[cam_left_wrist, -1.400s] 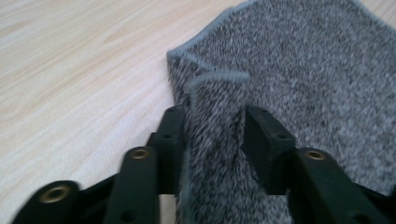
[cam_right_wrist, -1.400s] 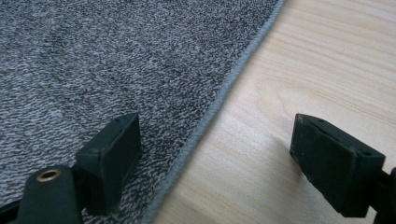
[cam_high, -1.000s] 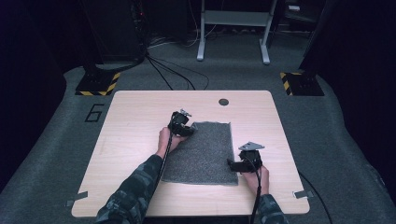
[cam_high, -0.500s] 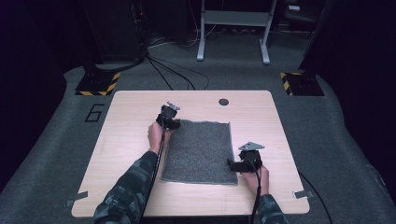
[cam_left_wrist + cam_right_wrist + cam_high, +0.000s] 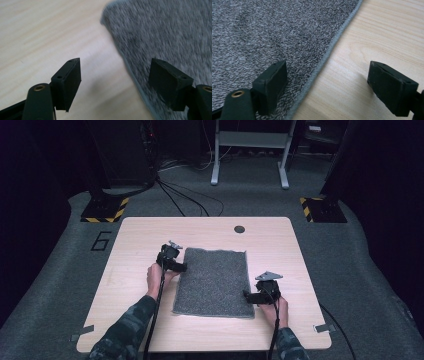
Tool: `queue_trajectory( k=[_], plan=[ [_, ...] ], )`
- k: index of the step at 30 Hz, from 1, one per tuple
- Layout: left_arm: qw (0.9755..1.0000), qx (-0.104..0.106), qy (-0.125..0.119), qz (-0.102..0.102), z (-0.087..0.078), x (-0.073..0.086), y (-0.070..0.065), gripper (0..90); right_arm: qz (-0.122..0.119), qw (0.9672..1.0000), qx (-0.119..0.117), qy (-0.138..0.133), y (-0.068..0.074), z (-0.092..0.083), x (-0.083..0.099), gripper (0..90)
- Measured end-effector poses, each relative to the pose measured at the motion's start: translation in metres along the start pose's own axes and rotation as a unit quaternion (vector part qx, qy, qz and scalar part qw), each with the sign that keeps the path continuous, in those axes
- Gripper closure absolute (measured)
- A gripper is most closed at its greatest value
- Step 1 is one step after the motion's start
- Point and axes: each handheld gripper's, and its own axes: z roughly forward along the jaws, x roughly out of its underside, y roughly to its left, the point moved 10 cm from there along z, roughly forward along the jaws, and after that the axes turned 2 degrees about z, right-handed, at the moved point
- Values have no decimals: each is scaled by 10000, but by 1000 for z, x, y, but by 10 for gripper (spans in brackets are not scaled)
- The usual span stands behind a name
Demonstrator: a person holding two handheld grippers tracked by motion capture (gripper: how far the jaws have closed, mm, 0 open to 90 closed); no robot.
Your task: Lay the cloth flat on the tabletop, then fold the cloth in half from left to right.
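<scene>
Grey towel (image 5: pixel 214 282) lies flat, mid-table (image 5: pixel 280 245), long side running away from the person. Left gripper (image 5: pixel 176 265) sits at the towel's left edge near the far corner, jaws wide apart, straddling the hem, holding nothing. Right gripper (image 5: pixel 251 296) sits at the right edge near the near corner, jaws also spread, one over cloth, one over bare wood, empty. Likely step: pinch both edges to lift or fold. To do it well, I'd say drop each lower jaw under the hem (image 5: pixel 325 58) before closing, and close both together so the cloth doesn't skew.

left tongs (image 5: pixel 173 261) now off towel's (image 5: pixel 215 280) left edge
</scene>
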Motion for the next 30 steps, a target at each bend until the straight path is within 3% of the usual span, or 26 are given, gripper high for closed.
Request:
queue_trajectory(
  k=[3,10,11,14,15,17,25,28,30],
  plan=[
    [9998,-44,59,177,-3,10,-9,242,36,10000,-5,32,1,0,0,159],
    [9994,-79,86,317,-10,17,-12,234,82,9999,12,70,1,-1,1,157],
    [9997,-78,71,242,-10,18,-11,234,-29,10000,-7,29,0,-1,1,157],
    [9998,-45,76,199,-11,21,-11,230,-68,10000,-26,49,1,-4,4,156],
    [9997,-58,60,213,-12,21,-10,231,36,10000,-42,80,4,-5,5,156],
    [9998,-48,74,185,-13,23,-11,230,-94,9999,-54,77,4,-8,8,155],
    [9999,102,-4,26,-19,25,-12,185,-59,9997,-184,128,5,-11,9,140],
    [9998,176,-109,-22,-26,21,-10,174,110,9995,-276,46,8,-18,3,135],
    [9996,248,-149,-80,-27,18,-7,162,26,9995,-300,-5,13,-23,-3,133]
  ],
)
